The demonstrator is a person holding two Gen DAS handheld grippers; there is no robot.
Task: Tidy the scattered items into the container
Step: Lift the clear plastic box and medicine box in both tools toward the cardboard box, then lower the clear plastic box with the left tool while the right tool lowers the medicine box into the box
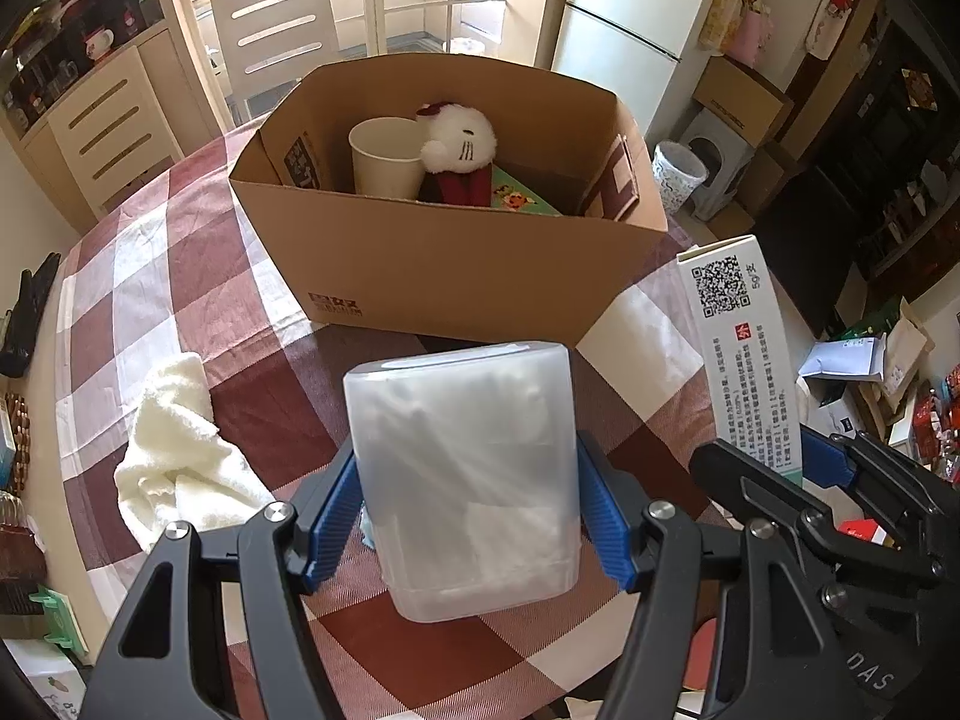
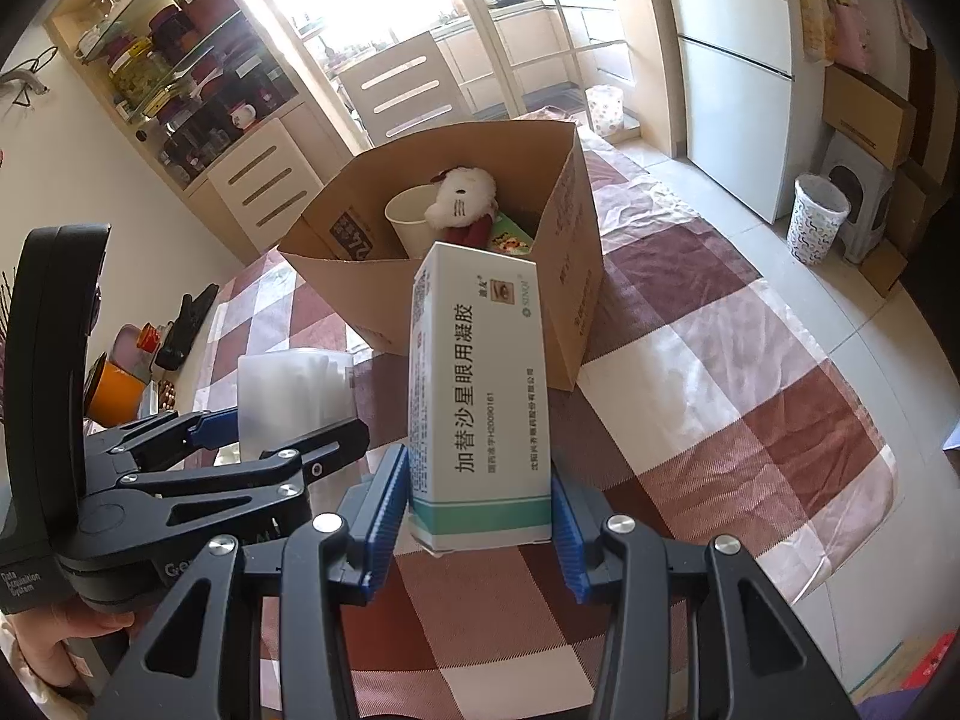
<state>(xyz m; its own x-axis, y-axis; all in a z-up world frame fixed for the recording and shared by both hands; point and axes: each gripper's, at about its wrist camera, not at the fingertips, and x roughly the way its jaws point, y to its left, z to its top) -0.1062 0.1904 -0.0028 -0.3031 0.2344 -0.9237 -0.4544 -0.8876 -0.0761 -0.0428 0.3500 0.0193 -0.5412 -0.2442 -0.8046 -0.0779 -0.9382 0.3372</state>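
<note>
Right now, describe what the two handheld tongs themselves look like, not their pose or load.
Both tongs, the left tongs and the right tongs, are matte black skeletal linkages with triangular cutouts and round silver pivot bolts. The fingertips carry ribbed blue pads. The right wrist view shows the left unit's curved black housing with small white lettering, and a bare hand beneath. No cables visible.
</note>
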